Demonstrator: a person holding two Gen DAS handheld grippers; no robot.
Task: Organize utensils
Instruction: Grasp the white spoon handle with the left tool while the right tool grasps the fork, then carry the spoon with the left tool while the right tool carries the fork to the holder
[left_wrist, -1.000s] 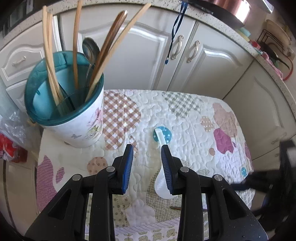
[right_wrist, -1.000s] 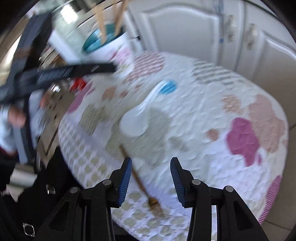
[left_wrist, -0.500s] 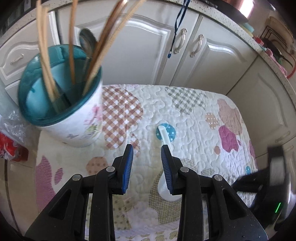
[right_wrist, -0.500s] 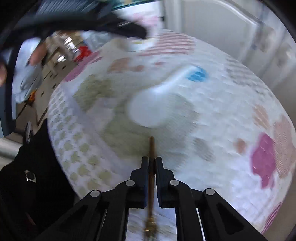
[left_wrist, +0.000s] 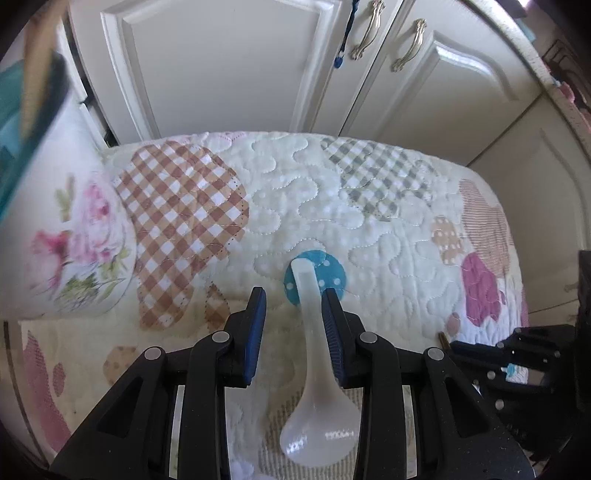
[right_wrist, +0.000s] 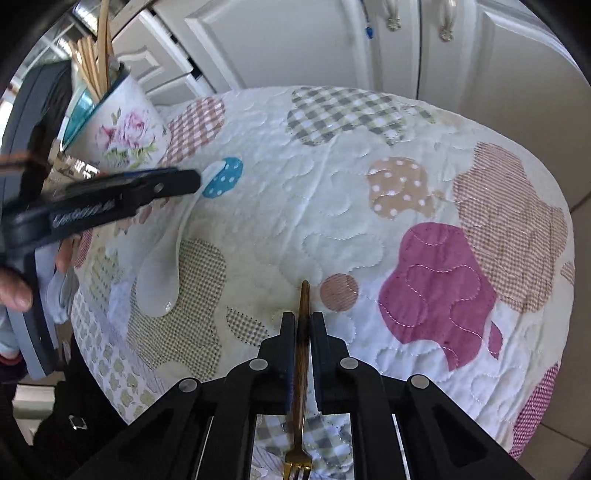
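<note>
A white plastic spoon (left_wrist: 314, 354) lies on the quilted patchwork cloth (left_wrist: 295, 192), its handle tip on a teal dotted patch. My left gripper (left_wrist: 293, 295) is open and straddles the handle, which runs close along the right finger with a gap on the left. In the right wrist view the spoon (right_wrist: 162, 269) lies under the left gripper (right_wrist: 162, 188). My right gripper (right_wrist: 303, 317) is shut on the brown handle of a gold fork (right_wrist: 304, 295), tines toward the camera. The flowered utensil holder (left_wrist: 74, 240) with a teal liner stands at the left.
Wooden chopsticks (right_wrist: 92, 66) stick out of the holder (right_wrist: 125, 129). White cabinet doors (left_wrist: 229, 66) with metal handles stand behind the covered table. The right gripper (left_wrist: 517, 354) shows low at the right edge. A person's hand (right_wrist: 14, 288) holds the left tool.
My left gripper came down and forward over the spoon handle, and the holder slid to the frame's left edge. My right gripper closed on the fork handle and stayed shut.
</note>
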